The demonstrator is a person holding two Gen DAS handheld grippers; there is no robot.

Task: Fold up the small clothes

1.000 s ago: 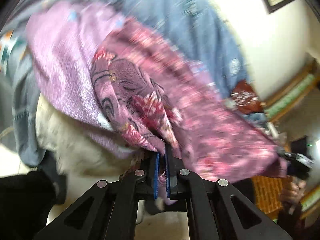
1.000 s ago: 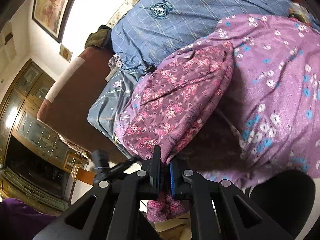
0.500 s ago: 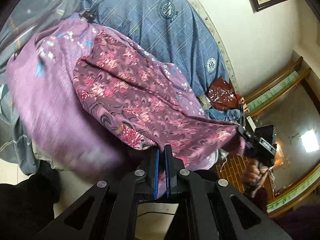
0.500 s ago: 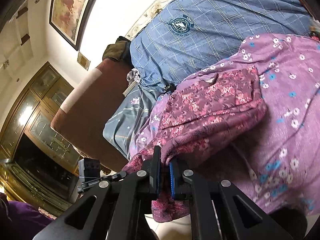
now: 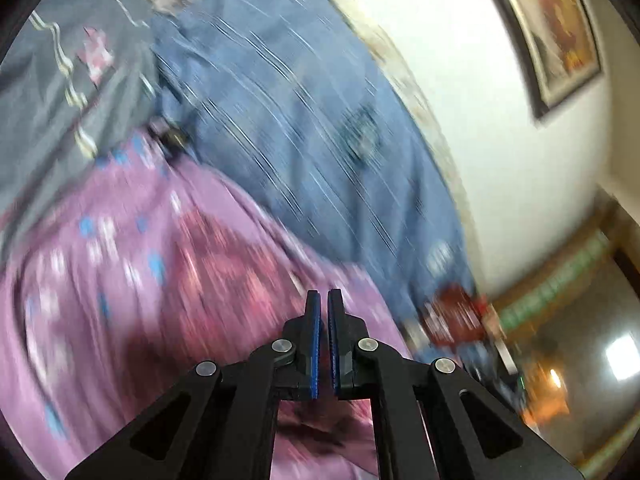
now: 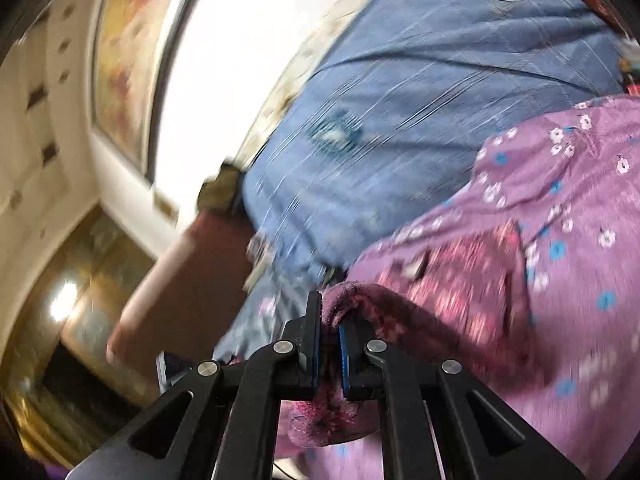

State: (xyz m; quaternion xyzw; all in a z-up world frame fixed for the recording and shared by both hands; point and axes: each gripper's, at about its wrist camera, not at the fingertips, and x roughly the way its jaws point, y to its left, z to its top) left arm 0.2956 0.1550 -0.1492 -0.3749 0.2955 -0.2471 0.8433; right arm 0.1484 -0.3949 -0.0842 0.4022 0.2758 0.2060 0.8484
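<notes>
The small garment (image 5: 224,268) is dark pink with a maroon floral print and lies on a lilac flowered cloth (image 5: 80,300). The left wrist view is blurred by motion. My left gripper (image 5: 324,300) is shut just past the garment's near edge, and a fold of maroon cloth hangs under its pads. In the right wrist view the garment (image 6: 460,272) bunches up to my right gripper (image 6: 330,312), which is shut on a rolled edge of it. The lilac cloth (image 6: 580,220) spreads to the right.
A blue checked sheet (image 5: 300,120) with round emblems covers the bed beyond, and a grey patterned cloth (image 5: 52,100) lies at the left. The right wrist view shows a brown upholstered seat (image 6: 180,280), a framed picture (image 6: 120,60) and a wooden cabinet (image 6: 80,300).
Both grippers have swung forward and up over the bed with the garment's edge. The garment now lies lower and flatter on the lilac cloth, and more of the blue sheet shows.
</notes>
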